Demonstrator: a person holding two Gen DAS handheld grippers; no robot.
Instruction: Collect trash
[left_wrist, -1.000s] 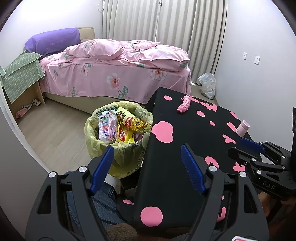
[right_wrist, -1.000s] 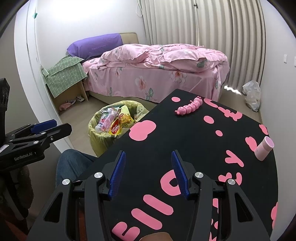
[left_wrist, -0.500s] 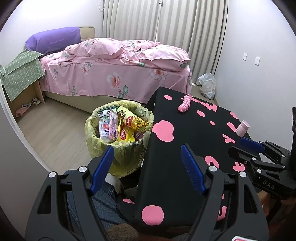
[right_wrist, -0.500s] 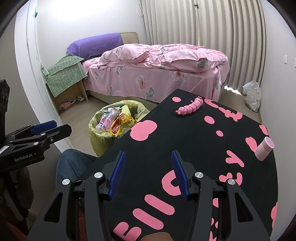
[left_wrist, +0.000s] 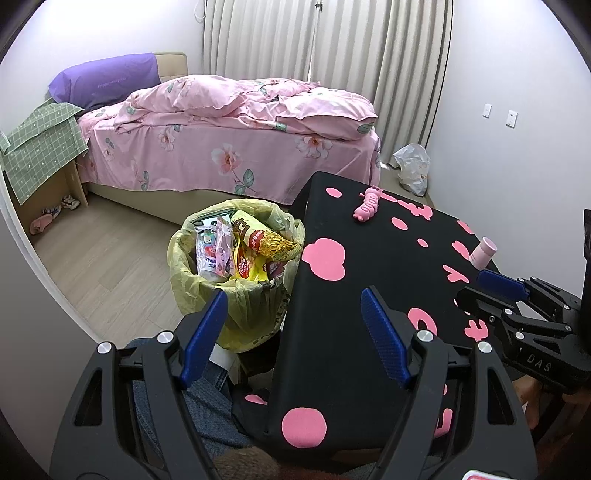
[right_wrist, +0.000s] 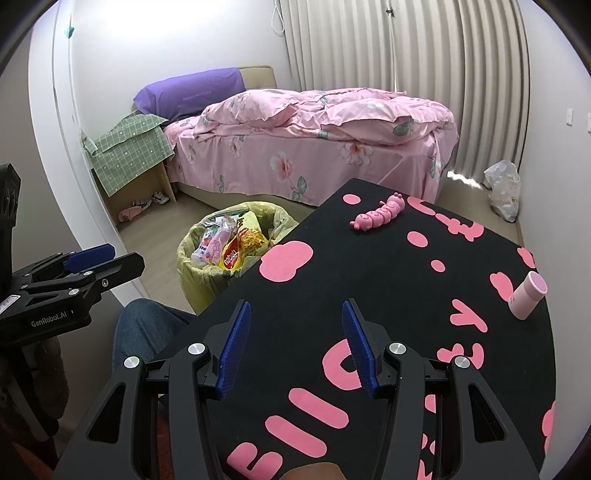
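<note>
A bin lined with a yellow bag (left_wrist: 207, 291) (right_wrist: 192, 273) stands on the floor at the left edge of the black table with pink shapes (left_wrist: 369, 273) (right_wrist: 388, 288). Several snack wrappers (left_wrist: 243, 251) (right_wrist: 229, 247) fill it to the rim. My left gripper (left_wrist: 291, 325) hovers open over the table's near left edge, nothing between its blue pads. My right gripper (right_wrist: 295, 334) hangs open above the table's front, also holding nothing. A pink caterpillar toy (left_wrist: 367, 205) (right_wrist: 378, 214) and a pink cup lying on its side (left_wrist: 484, 253) (right_wrist: 528, 295) rest on the table.
A bed with pink bedding (left_wrist: 236, 133) (right_wrist: 314, 136) stands behind the bin. A green checked cloth (left_wrist: 37, 147) covers a low shelf at left. A white plastic bag (left_wrist: 413, 166) (right_wrist: 504, 188) lies by the curtain. A person's jeans-clad leg (right_wrist: 144, 332) is below the table edge.
</note>
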